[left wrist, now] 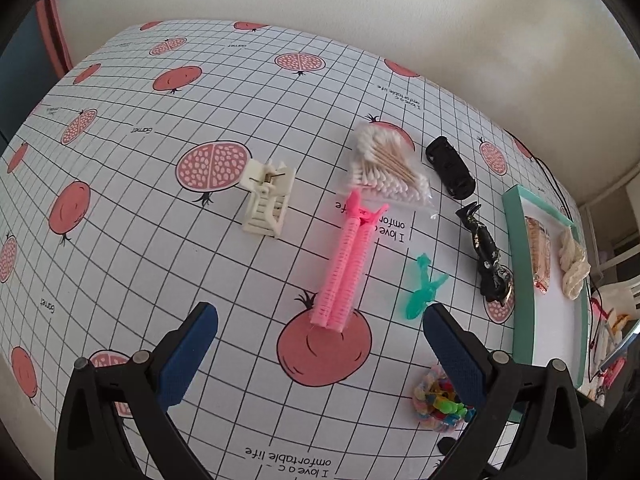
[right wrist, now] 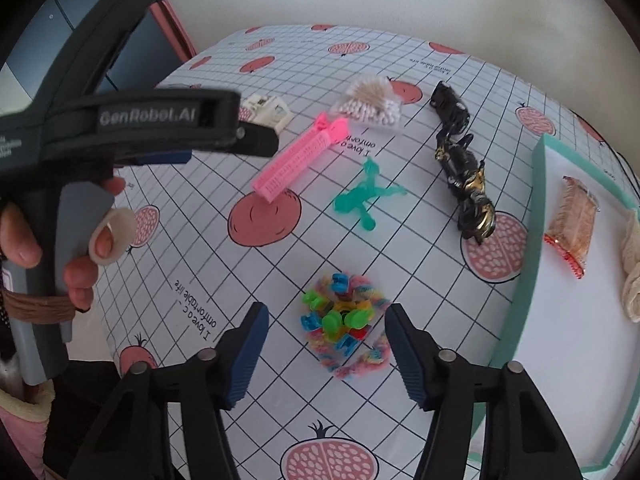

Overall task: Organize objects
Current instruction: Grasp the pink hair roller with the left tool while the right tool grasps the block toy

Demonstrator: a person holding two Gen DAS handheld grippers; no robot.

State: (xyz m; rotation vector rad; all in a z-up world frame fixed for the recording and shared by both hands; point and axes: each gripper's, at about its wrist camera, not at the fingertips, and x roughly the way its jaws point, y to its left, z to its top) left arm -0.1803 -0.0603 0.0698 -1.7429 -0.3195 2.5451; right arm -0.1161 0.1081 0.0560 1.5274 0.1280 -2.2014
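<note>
A pink hair-roller clip (left wrist: 344,268) (right wrist: 300,156) lies mid-table, just ahead of my open left gripper (left wrist: 320,344), whose fingers hold nothing. A bag of small colourful clips (right wrist: 344,324) (left wrist: 440,404) rests between the open fingers of my right gripper (right wrist: 326,344), not gripped. Around them lie a teal clip (left wrist: 422,292) (right wrist: 364,196), a cream claw clip (left wrist: 268,200) (right wrist: 268,110), a bag of cotton swabs (left wrist: 388,164) (right wrist: 372,100), a black clip (left wrist: 450,168) (right wrist: 450,104) and a black-gold clip (left wrist: 490,256) (right wrist: 468,196).
A teal-rimmed white tray (left wrist: 520,264) (right wrist: 532,240) on the right holds a wrapped snack (right wrist: 574,224) (left wrist: 538,252) and a cream scrunchie (left wrist: 574,264) (right wrist: 632,272). A hand (right wrist: 80,248) holds the left gripper's handle at left in the right wrist view. A wall backs the pomegranate-print tablecloth (left wrist: 160,240).
</note>
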